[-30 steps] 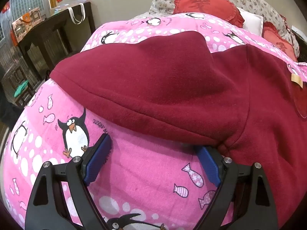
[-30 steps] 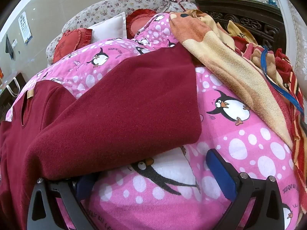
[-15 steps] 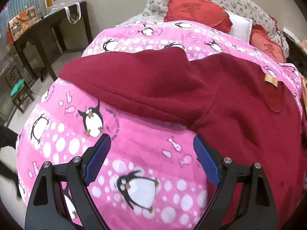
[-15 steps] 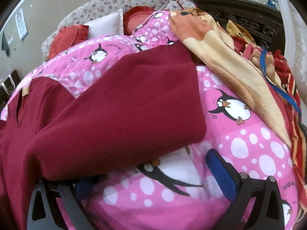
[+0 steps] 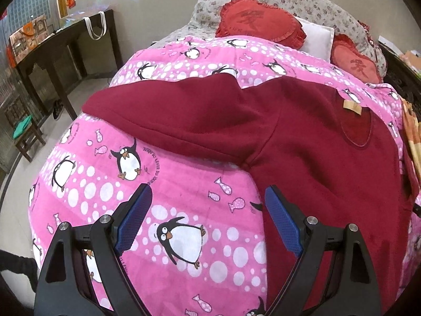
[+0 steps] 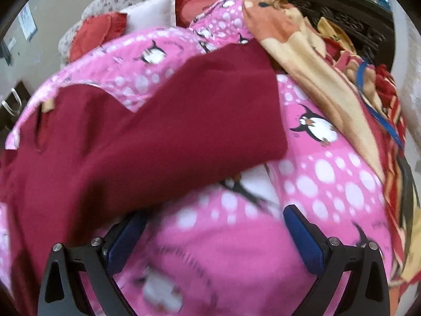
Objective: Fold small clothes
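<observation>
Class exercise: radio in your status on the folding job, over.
Left gripper open, empty. Right gripper open, empty. Maroon sweater flat on penguin blanket, sleeves spread, unfolded. Orange towel beside right sleeve.

Bed covered by pink penguin-print blanket (image 5: 184,184). Floral headboard (image 5: 302,2) behind two red heart cushions (image 5: 257,21) and a white pillow (image 5: 318,36). Beige wall (image 5: 158,8), grey tiled floor (image 5: 86,94). Dark wooden console table (image 5: 60,42) on left with white bag handles (image 5: 94,26); small wooden stool (image 5: 23,137) nearby. Dark carved cabinet (image 6: 342,18) at right.
</observation>
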Demonstrator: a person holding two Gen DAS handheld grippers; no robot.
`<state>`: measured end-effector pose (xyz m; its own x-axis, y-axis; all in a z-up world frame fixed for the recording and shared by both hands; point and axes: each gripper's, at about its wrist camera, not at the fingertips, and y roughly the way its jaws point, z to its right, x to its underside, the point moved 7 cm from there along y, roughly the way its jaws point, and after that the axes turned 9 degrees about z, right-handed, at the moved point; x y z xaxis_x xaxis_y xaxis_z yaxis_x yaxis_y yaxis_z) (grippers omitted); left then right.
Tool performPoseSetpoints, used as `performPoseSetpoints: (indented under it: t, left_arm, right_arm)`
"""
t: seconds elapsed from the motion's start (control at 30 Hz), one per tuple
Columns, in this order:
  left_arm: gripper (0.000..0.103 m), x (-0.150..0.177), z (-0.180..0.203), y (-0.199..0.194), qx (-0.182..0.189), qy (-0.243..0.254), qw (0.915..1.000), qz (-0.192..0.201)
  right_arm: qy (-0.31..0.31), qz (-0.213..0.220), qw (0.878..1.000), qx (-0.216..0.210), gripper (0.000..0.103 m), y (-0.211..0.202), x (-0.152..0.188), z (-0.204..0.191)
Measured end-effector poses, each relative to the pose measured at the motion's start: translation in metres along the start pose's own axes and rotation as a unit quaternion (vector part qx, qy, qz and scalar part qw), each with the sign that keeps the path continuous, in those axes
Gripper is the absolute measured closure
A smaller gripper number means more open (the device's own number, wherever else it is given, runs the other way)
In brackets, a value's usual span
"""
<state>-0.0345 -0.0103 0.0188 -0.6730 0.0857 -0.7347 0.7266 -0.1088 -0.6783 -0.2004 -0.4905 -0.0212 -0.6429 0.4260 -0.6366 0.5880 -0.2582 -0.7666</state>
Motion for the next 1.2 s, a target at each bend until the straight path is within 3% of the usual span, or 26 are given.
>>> performPoseSetpoints:
  t: [0.37,0.63,0.8,1.03,1.2]
  left_arm:
    - [0.015,0.000,0.028,-0.012,0.029,0.010,0.9995,0.005]
    - [0.015,-0.007,0.029,-0.020,0.028,0.010,0.9995,0.010]
    - [0.015,-0.009,0.029,-0.025,0.030,0.018,0.9993,0.012]
    - [0.015,-0.012,0.034,-0.027,0.036,0.024,0.9990,0.014]
    - [0.015,-0.013,0.042,-0.029,0.047,0.022,0.9986,0.014]
  right_arm:
    - [-0.047,0.046,0.995,-0.081,0.000,-0.098,-0.002,-0.088]
    - [-0.101,0.041,0.986,-0.129,0.000,-0.107,0.002,-0.172]
    - [-0.099,0.030,0.986,-0.129,0.000,-0.103,0.006,-0.195]
    - [-0.074,-0.012,0.984,-0.162,0.000,-0.114,0.007,-0.210]
    - [-0.085,0.012,0.987,-0.134,0.000,-0.142,-0.017,-0.187]
